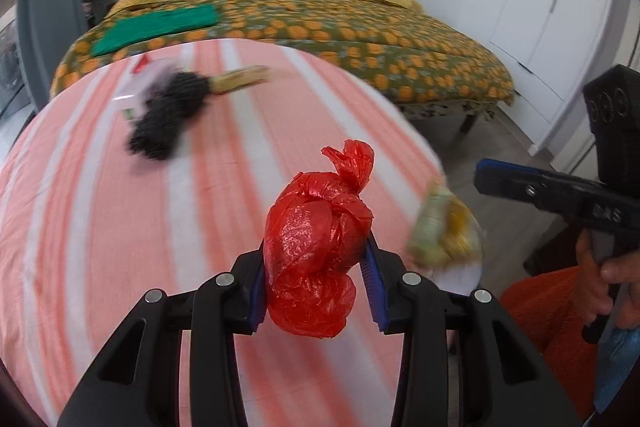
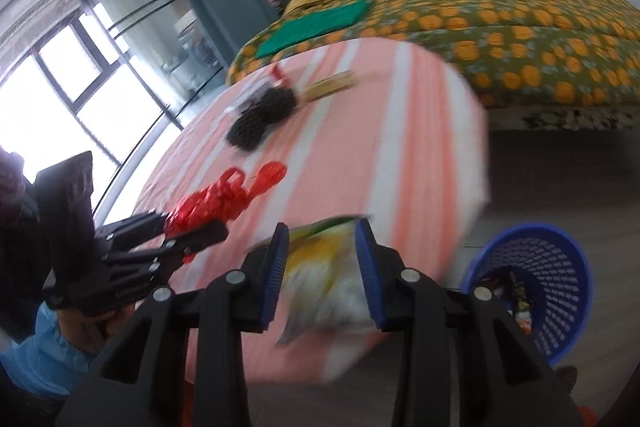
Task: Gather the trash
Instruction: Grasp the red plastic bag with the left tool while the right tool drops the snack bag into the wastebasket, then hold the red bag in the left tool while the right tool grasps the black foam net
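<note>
Both hands carry trash now; the step in hand looks like the carry to the bin (image 2: 560,291), which stands on the floor just beside the table (image 1: 100,227) corner, at the right gripper's side; it already holds a few wrappers. To do it well: keep both grips firm until each load is over the bin's mouth; right one goes first, being nearer; bring the left across after, so the two tools don't knock together; release low over the rim, since both loads are light and could drift out.

Left gripper (image 1: 318,279): jaws closed on the red bag (image 1: 316,251), pads pressing its sides, knot poking up past the tips; bag is clear of the cloth, over the near table edge.

Right gripper (image 2: 322,267): jaws narrow, pinching a crumpled wrapper (image 2: 324,279), yellow and pale green, blurred; it sits between the pads and hangs out below them, above the table corner.

Farther on the table, still to collect as I judge it: a black mesh wad (image 1: 168,119), a tan packet (image 1: 240,79) touching it, a clear wrapper (image 1: 140,83) at the far edge; bed (image 1: 360,27) behind.
</note>
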Available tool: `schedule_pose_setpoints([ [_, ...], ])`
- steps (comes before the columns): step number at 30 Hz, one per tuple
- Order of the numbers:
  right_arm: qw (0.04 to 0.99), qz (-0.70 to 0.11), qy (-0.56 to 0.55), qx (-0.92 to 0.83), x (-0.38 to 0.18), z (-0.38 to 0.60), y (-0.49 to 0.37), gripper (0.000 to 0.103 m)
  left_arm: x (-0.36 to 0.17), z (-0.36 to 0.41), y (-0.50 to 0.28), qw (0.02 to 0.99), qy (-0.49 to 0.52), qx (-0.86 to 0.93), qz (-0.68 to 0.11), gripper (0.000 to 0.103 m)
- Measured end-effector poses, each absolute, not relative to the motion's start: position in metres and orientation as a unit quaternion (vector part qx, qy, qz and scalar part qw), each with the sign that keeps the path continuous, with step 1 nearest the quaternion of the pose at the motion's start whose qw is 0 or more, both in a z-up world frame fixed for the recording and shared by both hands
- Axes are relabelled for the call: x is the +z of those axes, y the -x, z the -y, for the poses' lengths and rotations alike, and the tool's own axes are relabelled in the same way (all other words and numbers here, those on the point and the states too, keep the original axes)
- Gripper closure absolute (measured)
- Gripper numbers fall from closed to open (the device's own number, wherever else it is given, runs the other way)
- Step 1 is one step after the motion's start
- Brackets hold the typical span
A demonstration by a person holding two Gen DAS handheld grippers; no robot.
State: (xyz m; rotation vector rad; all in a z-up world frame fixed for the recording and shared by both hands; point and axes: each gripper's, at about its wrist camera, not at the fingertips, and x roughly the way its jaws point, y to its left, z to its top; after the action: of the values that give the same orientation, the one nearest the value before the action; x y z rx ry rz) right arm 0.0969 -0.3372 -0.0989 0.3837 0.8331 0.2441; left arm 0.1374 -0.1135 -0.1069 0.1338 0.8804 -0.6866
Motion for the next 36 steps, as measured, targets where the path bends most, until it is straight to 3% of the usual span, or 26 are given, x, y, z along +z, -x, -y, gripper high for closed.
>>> schedule_pose_setpoints([
  [2, 0.888, -0.406, -0.193, 0.094, -0.103, 0.363, -0.095, 0.084, -0.109, 0.14, -0.135, 0.841, -0.069, -0.338, -0.418, 0.064],
  [6, 0.886, -0.405, -0.213, 0.07, -0.107, 0.396, -0.095, 0.084, -0.117, 0.17, -0.139, 0.837, -0.064, -0.339, -0.424, 0.064],
  [11, 0.896, -0.394, -0.195, 0.067, -0.1, 0.401, -0.096, 0.084, -0.112, 0.15, -0.154, 0.85, -0.054, -0.311, -0.421, 0.064],
  [16, 0.898, -0.406, -0.144, 0.095, -0.088, 0.372, -0.125, 0.078, -0.105, 0.1, -0.179, 0.871, -0.027, -0.26, -0.417, 0.064],
  [19, 0.883, -0.442, -0.099, 0.12, -0.101, 0.329, -0.157, 0.034, -0.109, 0.067, -0.194, 0.882, -0.02, -0.221, -0.416, 0.064],
  [26, 0.881, -0.451, 0.004, 0.146, -0.136, 0.233, -0.228, 0.033, -0.122, -0.012, -0.23, 0.899, 0.0, -0.125, -0.421, 0.064],
  [32, 0.873, -0.444, -0.128, 0.158, -0.125, 0.238, -0.279, 0.039, -0.134, -0.045, -0.249, 0.901, -0.008, -0.1, -0.423, 0.064],
  [36, 0.86, -0.45, -0.15, 0.189, -0.123, 0.2, -0.297, 0.039, -0.15, -0.06, -0.254, 0.894, 0.02, -0.092, -0.438, 0.064],
])
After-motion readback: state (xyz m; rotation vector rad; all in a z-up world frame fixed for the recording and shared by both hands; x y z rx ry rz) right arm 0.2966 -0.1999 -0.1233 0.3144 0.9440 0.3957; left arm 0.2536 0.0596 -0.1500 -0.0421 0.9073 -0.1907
